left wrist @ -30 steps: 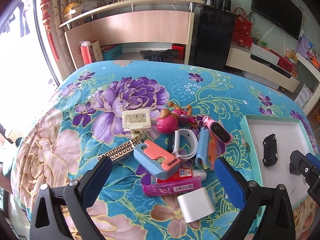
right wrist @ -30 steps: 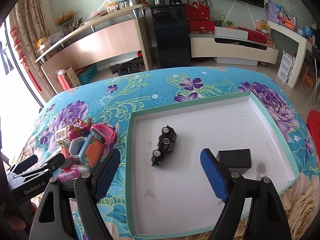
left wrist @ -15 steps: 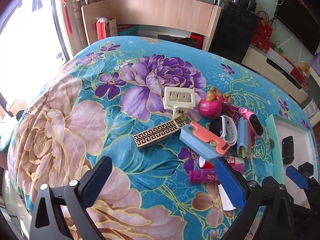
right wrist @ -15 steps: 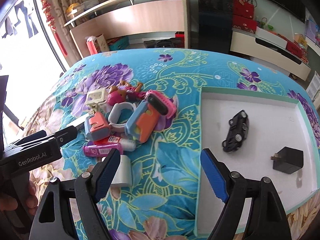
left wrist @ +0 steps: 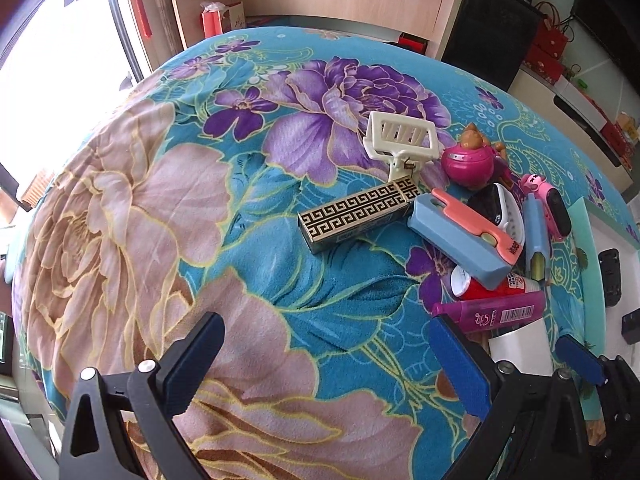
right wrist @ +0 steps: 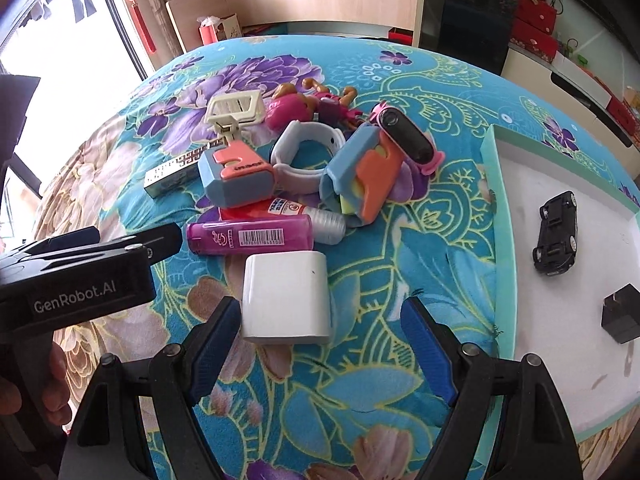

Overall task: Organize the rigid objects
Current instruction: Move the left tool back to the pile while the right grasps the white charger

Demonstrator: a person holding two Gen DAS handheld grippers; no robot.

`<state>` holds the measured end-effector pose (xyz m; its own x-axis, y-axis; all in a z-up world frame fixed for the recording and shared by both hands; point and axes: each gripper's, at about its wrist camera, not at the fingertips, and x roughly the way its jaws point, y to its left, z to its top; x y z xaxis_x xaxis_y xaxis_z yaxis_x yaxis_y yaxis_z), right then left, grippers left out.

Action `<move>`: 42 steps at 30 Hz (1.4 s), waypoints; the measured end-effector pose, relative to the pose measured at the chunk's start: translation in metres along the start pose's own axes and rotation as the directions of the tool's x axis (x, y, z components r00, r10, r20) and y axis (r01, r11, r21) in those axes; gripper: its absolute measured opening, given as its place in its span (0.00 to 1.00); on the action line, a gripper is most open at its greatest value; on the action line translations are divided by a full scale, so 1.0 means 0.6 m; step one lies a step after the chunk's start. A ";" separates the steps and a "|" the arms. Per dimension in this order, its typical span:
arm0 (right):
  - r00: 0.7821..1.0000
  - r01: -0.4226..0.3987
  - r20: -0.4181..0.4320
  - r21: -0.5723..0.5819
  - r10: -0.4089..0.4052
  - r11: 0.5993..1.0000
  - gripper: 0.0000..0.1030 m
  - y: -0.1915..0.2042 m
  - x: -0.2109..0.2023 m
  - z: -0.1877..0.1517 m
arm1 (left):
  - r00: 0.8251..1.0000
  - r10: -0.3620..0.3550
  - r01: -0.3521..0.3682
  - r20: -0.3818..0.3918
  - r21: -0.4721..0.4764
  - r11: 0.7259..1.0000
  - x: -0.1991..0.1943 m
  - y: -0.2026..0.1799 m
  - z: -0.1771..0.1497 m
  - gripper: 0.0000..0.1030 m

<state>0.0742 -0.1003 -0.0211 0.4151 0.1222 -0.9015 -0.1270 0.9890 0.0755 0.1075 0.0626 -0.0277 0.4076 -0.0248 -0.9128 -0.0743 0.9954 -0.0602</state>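
A pile of small objects lies on the flowered cloth: a cream clip point(left wrist: 400, 140), a gold patterned box point(left wrist: 356, 214), a blue and pink block point(left wrist: 460, 236), a pink tube point(right wrist: 252, 236), a white watch band point(right wrist: 308, 152) and a blue and orange case point(right wrist: 360, 172). Nearest to my right gripper point(right wrist: 322, 346) is a white charger block point(right wrist: 286, 296), just ahead of the open fingertips and untouched. My left gripper point(left wrist: 326, 364) is open over bare cloth, left of the pile. A black toy car point(right wrist: 556, 232) and a black adapter point(right wrist: 620, 312) lie in the green-rimmed tray point(right wrist: 490, 200).
A pink round toy point(left wrist: 468, 162) and a pink watch point(right wrist: 408, 140) sit at the pile's far side. The left gripper's body point(right wrist: 80, 280) reaches in from the left, close to the pink tube. Beyond the table stand a wooden counter and a dark cabinet.
My right gripper swung left from above the tray to the pile, ending just behind the white block. My left gripper shifted left and lower, so the pile now lies to its right.
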 end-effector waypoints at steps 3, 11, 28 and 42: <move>1.000 0.000 0.012 -0.005 0.000 1.000 0.80 0.003 0.002 0.002 | 1.000 -0.010 0.010 -0.002 -0.010 1.000 0.001 0.001 0.001 1.00; 1.000 -0.014 0.022 0.045 0.013 0.999 0.70 -0.019 -0.004 0.004 | 0.996 -0.087 0.087 0.003 -0.014 0.996 -0.005 -0.011 0.004 1.00; 0.999 -0.028 0.023 0.108 0.026 0.994 0.46 -0.057 -0.018 -0.003 | 0.993 -0.117 0.119 -0.026 0.077 0.990 0.001 -0.068 -0.001 1.00; 0.996 -0.024 0.092 0.136 0.011 0.990 0.44 -0.090 -0.065 0.001 | 0.990 -0.136 0.139 -0.031 0.090 0.986 0.002 -0.082 -0.001 1.00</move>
<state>0.0655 -0.1583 0.0103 0.4949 0.1407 -0.8575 -0.0136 0.9879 0.1542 0.1108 0.0135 -0.0259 0.3853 -0.1631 -0.9083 0.0646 0.9866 -0.1498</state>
